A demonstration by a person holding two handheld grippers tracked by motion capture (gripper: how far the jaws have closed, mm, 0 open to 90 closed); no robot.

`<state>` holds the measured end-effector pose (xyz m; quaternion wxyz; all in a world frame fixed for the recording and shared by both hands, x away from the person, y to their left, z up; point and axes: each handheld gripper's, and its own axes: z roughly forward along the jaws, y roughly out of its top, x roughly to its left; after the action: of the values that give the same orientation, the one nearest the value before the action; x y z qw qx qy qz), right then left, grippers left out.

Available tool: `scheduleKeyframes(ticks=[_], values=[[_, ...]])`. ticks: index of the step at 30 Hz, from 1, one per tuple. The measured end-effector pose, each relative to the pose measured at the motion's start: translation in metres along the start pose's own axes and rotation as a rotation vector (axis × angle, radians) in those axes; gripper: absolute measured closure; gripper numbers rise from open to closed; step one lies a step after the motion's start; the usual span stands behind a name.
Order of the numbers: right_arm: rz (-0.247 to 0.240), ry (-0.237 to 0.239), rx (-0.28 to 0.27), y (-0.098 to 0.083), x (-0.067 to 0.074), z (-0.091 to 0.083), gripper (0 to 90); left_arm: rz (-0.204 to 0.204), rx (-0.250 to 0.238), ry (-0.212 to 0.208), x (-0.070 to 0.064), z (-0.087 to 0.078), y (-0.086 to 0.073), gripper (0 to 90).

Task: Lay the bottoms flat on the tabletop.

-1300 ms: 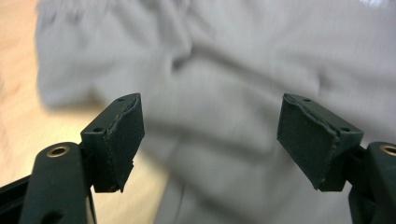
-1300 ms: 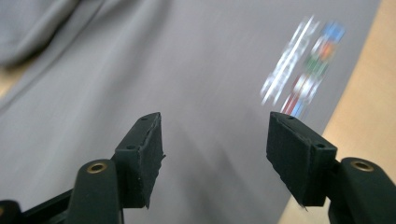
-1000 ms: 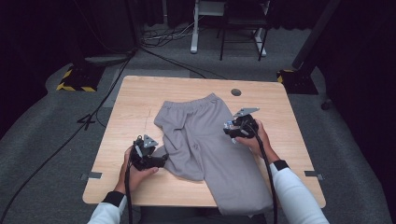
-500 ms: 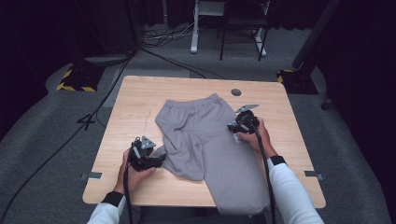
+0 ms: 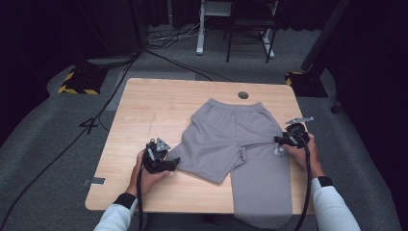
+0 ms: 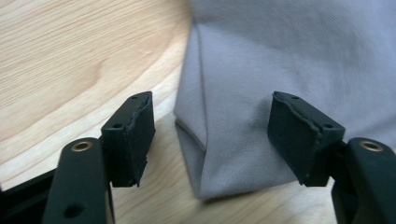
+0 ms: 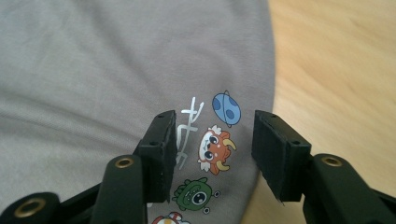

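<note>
the grey trousers [image 5: 240, 144] lie flat on the desk [image 5: 144, 110], waistband at the far side, one leg folded up short toward the left and the other running down past the near edge of the desk. the left tongs [image 6: 212, 140] have just been closing but stand apart, the folded leg's hem corner between the pads without being pressed. the right tongs [image 7: 212, 154], also just closing, hover with a gap over the cartoon print [image 7: 215, 144] at the trousers' right edge, gripping nothing.
</note>
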<state>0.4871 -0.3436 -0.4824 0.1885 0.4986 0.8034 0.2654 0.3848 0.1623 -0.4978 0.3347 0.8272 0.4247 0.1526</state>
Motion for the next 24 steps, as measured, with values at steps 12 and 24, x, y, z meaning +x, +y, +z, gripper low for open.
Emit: scheduleKeyframes(ticks=[12,24], values=[[-0.201,0.102,-0.130,0.017,0.060,-0.035,40.1,0.006,0.013,0.009,0.002,-0.016,-0.010,27.5],[-0.651,0.519,-0.124,0.020,0.251,-0.040,41.2,0.017,0.015,-0.032,0.006,-0.042,-0.043,18.8]])
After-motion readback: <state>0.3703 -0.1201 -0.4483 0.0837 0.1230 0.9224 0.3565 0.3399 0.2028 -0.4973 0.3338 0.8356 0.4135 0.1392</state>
